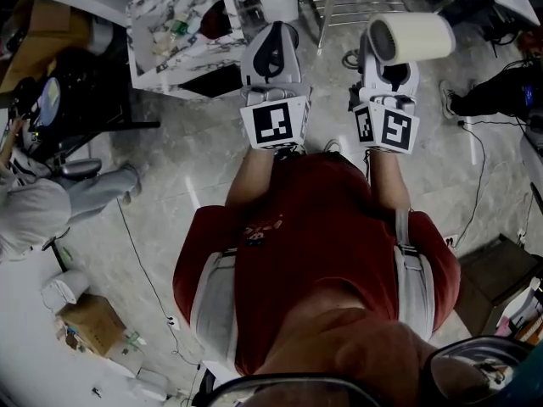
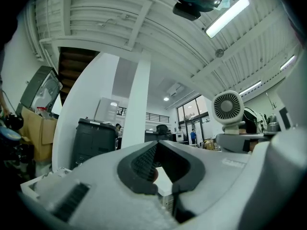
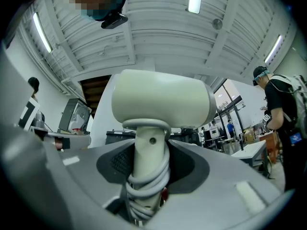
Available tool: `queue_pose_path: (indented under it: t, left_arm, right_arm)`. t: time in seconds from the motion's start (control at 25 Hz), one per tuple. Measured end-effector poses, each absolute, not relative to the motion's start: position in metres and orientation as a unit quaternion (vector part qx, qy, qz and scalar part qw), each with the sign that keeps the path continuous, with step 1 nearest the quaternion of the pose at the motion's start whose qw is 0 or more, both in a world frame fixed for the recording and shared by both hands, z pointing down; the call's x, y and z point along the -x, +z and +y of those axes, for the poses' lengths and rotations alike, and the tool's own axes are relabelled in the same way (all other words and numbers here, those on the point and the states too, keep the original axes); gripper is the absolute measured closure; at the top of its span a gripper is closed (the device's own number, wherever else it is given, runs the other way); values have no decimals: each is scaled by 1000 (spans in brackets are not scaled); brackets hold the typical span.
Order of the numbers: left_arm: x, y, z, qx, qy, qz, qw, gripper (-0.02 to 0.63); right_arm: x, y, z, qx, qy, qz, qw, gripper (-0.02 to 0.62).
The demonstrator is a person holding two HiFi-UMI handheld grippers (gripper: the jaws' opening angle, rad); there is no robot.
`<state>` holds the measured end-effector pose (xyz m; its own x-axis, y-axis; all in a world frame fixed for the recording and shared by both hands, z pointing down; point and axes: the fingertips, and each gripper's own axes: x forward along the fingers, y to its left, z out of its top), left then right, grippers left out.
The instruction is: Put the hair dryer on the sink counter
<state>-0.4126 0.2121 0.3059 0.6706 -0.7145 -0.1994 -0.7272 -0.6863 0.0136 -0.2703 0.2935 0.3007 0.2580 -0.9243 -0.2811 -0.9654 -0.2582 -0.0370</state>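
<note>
The cream hair dryer (image 3: pixel 163 104) stands upright in your right gripper (image 3: pixel 151 164). The jaws are clamped on its handle, which has the cord (image 3: pixel 146 183) wound round it, and the barrel lies crosswise above them. Your left gripper (image 2: pixel 156 150), just beside it, is closed on nothing. You hold both out before your chest, above a grey marbled floor (image 1: pixel 195 168).
</note>
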Motion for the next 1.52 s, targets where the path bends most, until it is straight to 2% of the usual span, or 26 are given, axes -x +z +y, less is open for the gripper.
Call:
queue_pose_path:
  t: [0.48,0.84,1.2,1.52]
  left_arm:
    - [422,309,203,920,110,375,22,606]
    - [396,308,202,919,114,377,25,606]
    - [313,301,203,911,119,393,32,606]
    - [212,304,195,905,105,412,36,606]
  right_arm:
    - [286,305,291,799,101,586,90,416]
    - [259,305,290,796,108,589,87,416]
    - [171,308,289,790,88,599,102,416]
    - [71,315,275,777,71,615,114,416]
